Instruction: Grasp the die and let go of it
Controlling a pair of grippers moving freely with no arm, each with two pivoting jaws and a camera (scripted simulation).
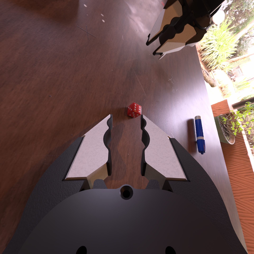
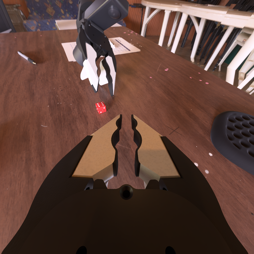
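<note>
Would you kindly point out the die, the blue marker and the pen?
die point(image 1: 134, 110): left wrist view, its centre.
blue marker point(image 1: 199, 132): left wrist view, its barrel.
pen point(image 2: 26, 57): right wrist view, its shaft.

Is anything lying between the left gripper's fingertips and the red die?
No. In the left wrist view the left gripper is open, with the die just past its fingertips and only bare table between. The right wrist view agrees.
</note>
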